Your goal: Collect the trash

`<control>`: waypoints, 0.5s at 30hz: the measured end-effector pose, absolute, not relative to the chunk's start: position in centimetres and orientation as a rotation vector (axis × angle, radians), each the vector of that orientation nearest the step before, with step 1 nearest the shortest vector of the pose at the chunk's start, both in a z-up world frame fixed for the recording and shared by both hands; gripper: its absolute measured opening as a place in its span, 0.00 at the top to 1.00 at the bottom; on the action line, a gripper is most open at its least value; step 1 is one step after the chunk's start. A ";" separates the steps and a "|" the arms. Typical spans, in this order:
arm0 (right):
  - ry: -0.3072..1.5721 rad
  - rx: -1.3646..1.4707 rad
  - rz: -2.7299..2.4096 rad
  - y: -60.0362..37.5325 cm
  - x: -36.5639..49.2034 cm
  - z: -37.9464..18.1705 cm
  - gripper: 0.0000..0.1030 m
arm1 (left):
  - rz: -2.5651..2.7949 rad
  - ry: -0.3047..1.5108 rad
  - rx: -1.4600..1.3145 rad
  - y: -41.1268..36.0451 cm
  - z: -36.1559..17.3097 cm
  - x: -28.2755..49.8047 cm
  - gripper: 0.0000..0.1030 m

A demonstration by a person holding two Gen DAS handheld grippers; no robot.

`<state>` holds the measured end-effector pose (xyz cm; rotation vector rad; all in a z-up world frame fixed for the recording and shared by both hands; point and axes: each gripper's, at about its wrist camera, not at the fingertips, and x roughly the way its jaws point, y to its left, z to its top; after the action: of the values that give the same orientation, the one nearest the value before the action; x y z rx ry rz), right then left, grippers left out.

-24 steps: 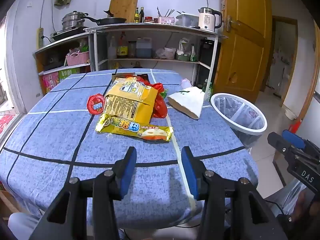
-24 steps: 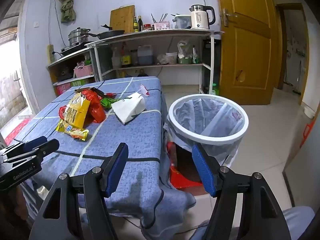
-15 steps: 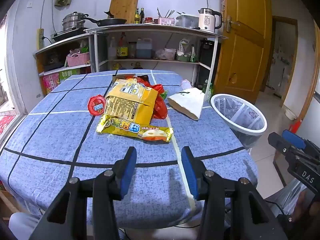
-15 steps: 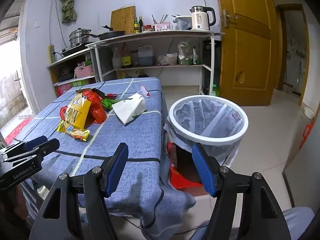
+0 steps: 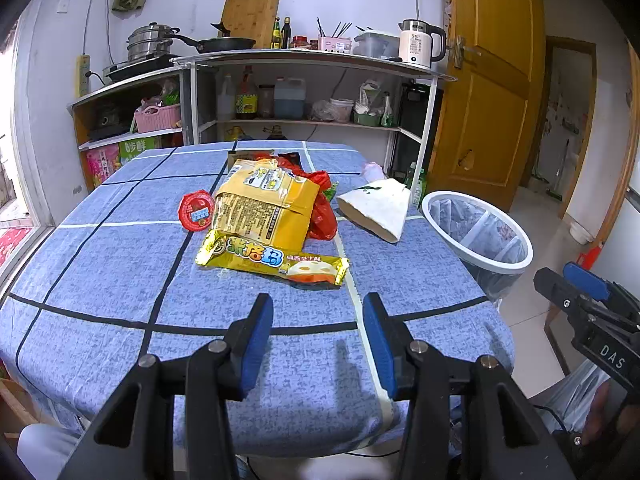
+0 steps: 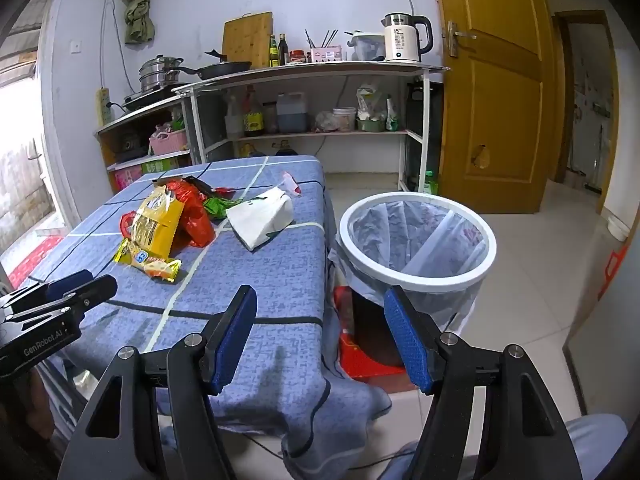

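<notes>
Trash lies on a blue checked tablecloth (image 5: 120,272): a long yellow snack wrapper (image 5: 272,260), a big yellow bag (image 5: 266,210), a red bag (image 5: 322,208), a round red lid (image 5: 196,211) and a white paper bag (image 5: 378,208). My left gripper (image 5: 318,316) is open and empty, low over the table just short of the long wrapper. My right gripper (image 6: 320,312) is open and empty, off the table's right corner, near the white-rimmed bin (image 6: 418,240) lined with a clear bag. The bin also shows in the left wrist view (image 5: 478,232).
Metal shelves (image 5: 304,92) with pots, bottles and a kettle (image 5: 420,42) stand behind the table. A yellow wooden door (image 6: 492,100) is at the right. A red box (image 6: 368,360) sits on the floor beside the bin. Tiled floor lies right of the bin.
</notes>
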<state>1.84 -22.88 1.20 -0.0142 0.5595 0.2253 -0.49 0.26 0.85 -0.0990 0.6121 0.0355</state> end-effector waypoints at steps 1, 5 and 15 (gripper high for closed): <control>0.560 -0.015 0.225 -22.8 1.8 1.2 0.35 | 0.035 0.611 -0.098 0.3 0.9 -0.5 0.53; 0.560 -0.015 0.225 -22.9 1.7 1.3 0.35 | 0.035 0.611 -0.099 0.3 0.9 -0.5 0.53; 0.561 -0.012 0.218 -23.0 2.0 1.2 0.35 | 0.034 0.608 -0.099 0.2 0.8 -0.5 0.53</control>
<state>1.95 -23.01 1.18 -0.0120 0.5611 0.2179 -0.50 0.18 0.76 -0.0988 0.6080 0.0342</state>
